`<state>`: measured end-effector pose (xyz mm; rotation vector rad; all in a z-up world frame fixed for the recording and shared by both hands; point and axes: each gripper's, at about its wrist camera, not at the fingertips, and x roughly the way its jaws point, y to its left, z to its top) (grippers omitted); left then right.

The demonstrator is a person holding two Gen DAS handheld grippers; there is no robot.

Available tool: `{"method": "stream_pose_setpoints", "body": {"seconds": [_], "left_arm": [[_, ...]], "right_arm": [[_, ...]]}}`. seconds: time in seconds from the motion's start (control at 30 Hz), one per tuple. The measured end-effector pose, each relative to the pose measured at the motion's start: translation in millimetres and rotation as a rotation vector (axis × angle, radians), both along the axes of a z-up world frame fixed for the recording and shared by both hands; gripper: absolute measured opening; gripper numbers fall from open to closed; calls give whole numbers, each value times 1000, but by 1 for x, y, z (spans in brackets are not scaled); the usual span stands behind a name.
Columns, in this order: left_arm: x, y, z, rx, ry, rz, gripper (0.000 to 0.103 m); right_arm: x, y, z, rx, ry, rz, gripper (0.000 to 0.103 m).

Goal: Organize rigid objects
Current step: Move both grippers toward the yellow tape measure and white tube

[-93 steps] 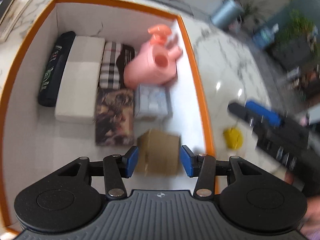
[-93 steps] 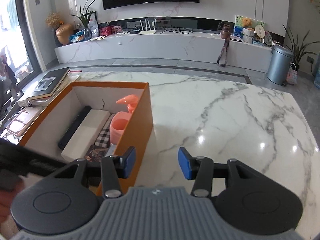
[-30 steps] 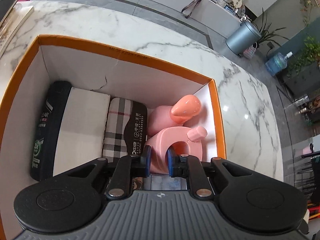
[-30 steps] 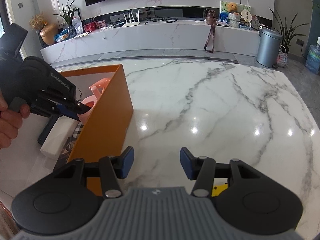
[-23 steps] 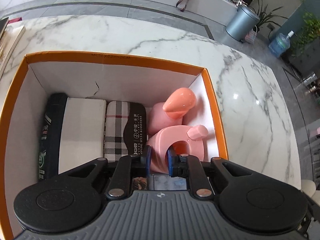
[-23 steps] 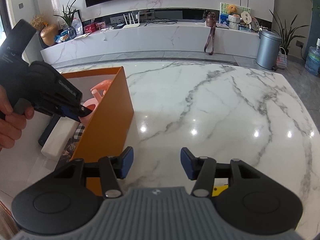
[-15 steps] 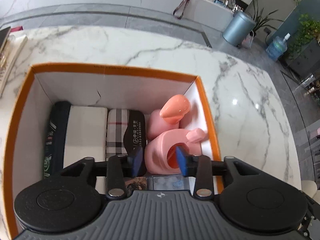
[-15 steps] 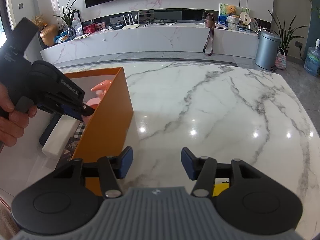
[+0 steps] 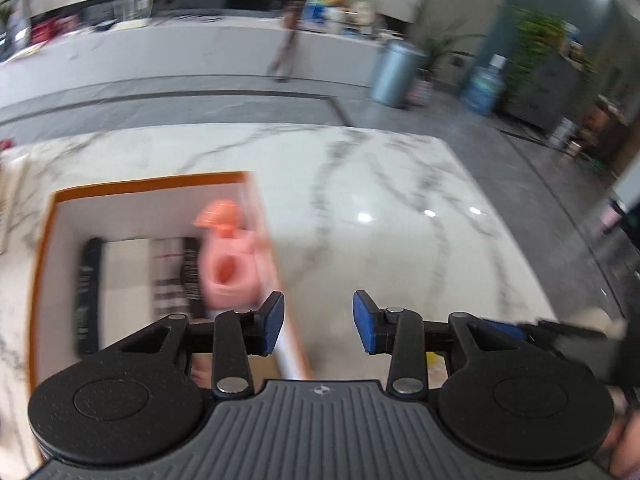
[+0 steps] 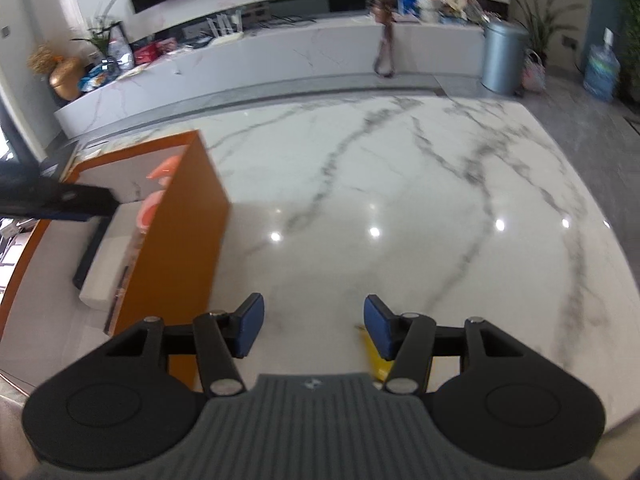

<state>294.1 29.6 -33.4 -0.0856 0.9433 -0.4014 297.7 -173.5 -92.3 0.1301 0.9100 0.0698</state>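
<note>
1. The small yellow hard-looking object (image 10: 376, 354) lies on the white marble desk (image 10: 400, 200), partly hidden under the right tongs (image 10: 314, 326), just outside the orange cardboard box (image 10: 176, 256)
2. Right tongs are opening, nothing between them; left tongs (image 9: 318, 322) stand spread and empty
3. It looks light, stiff and perhaps slippery on polished stone; what shows is too little to say where to pinch it

Both wrist cameras look steeply down and forward along their own fingers from above the white grey-veined marble tabletop (image 10: 400, 184), the left one over the right wall of the open orange cardboard box (image 9: 44, 248), the right one just right of that box (image 10: 180, 240), which both views share.
</note>
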Motion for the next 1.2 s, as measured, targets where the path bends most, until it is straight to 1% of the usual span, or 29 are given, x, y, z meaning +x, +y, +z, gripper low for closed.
{"method": "stream_pose_setpoints", "body": {"seconds": [0.03, 0.1, 0.2, 0.23, 0.27, 0.37, 0.43, 0.47, 0.5, 0.53, 0.6, 0.63, 0.7, 0.73, 0.77, 0.8, 0.83, 0.9, 0.97, 1.1, 1.17, 1.2], "left_arm": [[-5, -10, 0, 3, -1, -27, 44], [-12, -32, -5, 18, -5, -76, 44], [-20, -63, -18, 47, 16, -130, 44], [-22, -73, -24, 58, 26, -152, 42], [-26, -81, -30, 73, 30, -175, 41], [-37, -102, -44, 119, 58, -226, 41], [-41, -112, -55, 120, 95, -223, 41], [-42, -115, -61, 109, 121, -203, 41], [-41, -116, -68, 90, 154, -167, 42], [-40, -115, -77, 59, 200, -115, 42], [-38, -110, -93, -24, 287, 12, 43], [-38, -108, -101, -64, 323, 76, 44], [-41, -107, -117, -106, 382, 170, 44], [-43, -108, -122, -120, 397, 199, 44], [-44, -109, -127, -131, 406, 220, 44], [-46, -110, -131, -142, 412, 246, 45], [-46, -110, -134, -150, 416, 263, 46], [-45, -112, -137, -159, 419, 282, 46], [-41, -115, -138, -152, 407, 297, 46], [-33, -120, -141, -125, 403, 322, 44], [-31, -118, -142, -121, 399, 344, 44], [-29, -116, -143, -122, 399, 353, 40]], "right_arm": [[-2, -11, 2, 6, 26, -22, 66], [-8, -33, 0, 22, 89, -61, 67], [-17, -58, -15, 43, 193, -115, 67], [-20, -63, -20, 66, 213, -116, 67], [-23, -68, -23, 96, 220, -122, 67], [-25, -77, -20, 121, 203, -157, 67], [-25, -83, -20, 136, 207, -185, 64], [-25, -86, -22, 133, 225, -193, 62], [-24, -88, -23, 127, 235, -195, 56], [-25, -90, -22, 121, 234, -196, 49], [-21, -90, -19, 64, 225, -184, 42], [-18, -90, -16, 25, 219, -167, 42], [-7, -88, -18, -37, 216, -117, 42], [-1, -89, -22, -41, 215, -100, 37], [5, -92, -27, -29, 224, -97, 32], [9, -94, -34, -13, 243, -102, 21], [13, -95, -41, -1, 256, -102, 18], [17, -92, -52, -30, 273, -101, 18], [22, -91, -61, -50, 288, -93, 18], [29, -93, -76, -29, 351, -58, 18], [30, -92, -79, -23, 366, -35, 18], [29, -91, -79, -21, 364, -22, 18]]}}
